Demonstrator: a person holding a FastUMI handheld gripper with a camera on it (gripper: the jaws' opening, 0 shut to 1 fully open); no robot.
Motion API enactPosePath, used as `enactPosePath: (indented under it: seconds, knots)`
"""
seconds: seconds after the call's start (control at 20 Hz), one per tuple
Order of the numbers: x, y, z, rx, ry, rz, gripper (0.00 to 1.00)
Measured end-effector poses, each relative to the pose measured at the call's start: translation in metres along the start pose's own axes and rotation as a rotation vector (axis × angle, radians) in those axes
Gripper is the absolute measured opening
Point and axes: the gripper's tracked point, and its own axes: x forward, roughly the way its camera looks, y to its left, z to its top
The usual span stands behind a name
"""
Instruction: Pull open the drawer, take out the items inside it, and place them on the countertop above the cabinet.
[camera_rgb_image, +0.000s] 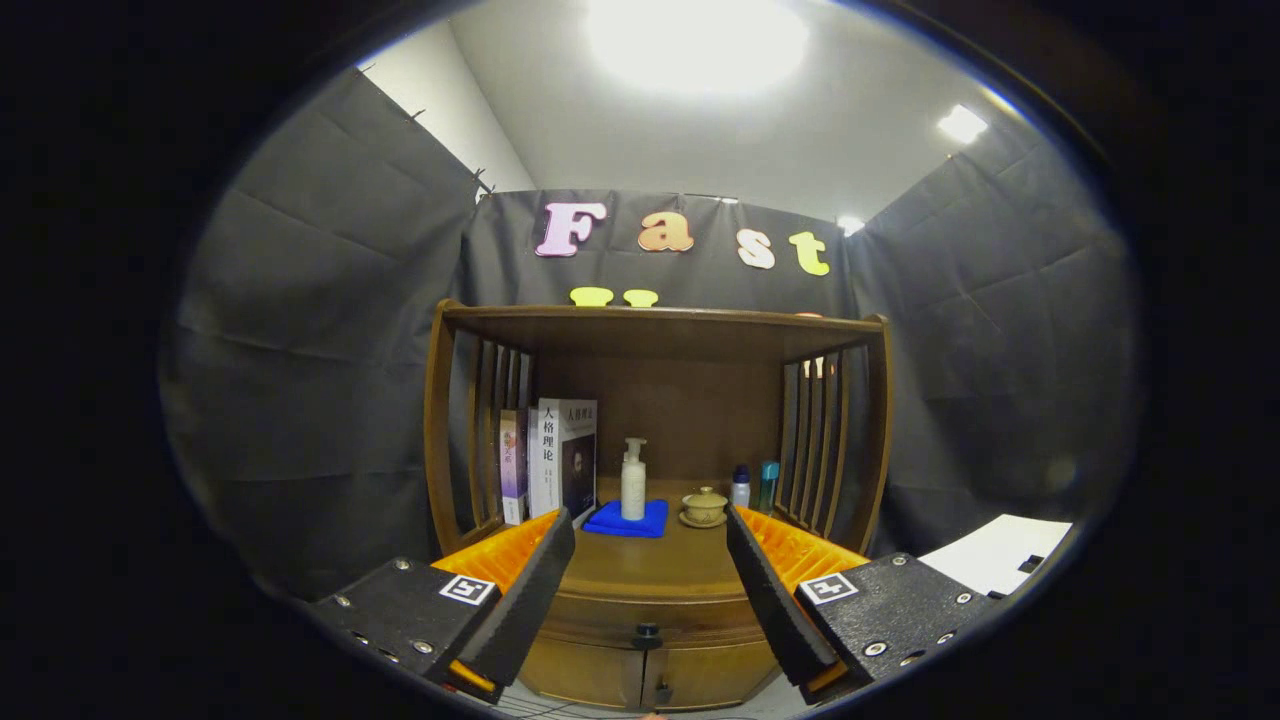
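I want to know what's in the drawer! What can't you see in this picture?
- Inside the drawer, gripper view: its front is shut, so any items are hidden.
- Book beside the slats: partly covered by the open hand-held gripper's finger.
- Two small bottles at the back: too small to identify.
- Cabinet doors below the black knob: cut off at the view's edge.

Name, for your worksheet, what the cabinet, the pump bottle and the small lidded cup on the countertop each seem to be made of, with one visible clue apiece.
Cabinet: apparently wood, brown with a soft sheen; slatted sides.
Pump bottle: probably plastic, matte white.
Lidded cup: looks like ceramic, beige and glazed, on a matching saucer.
The gripper is open, with nothing between its fingers.
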Motion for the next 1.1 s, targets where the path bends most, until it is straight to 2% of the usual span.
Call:
enactPosePath:
  seconds: [0.3, 0.6, 0.8, 1.0, 1.1]
  knots:
    - [0.009, 0.005, -0.016, 0.013, 0.019, 0.02, 0.95]
    - [0.035, 0.023, -0.072, 0.005, 0.137, 0.091, 0.95]
    - [0.055, 0.02, -0.107, -0.032, 0.188, 0.064, 0.95]
    - [0.069, 0.013, -0.154, -0.155, 0.239, 0.041, 0.95]
    - [0.076, 0.009, -0.176, -0.149, 0.257, 0.03, 0.94]
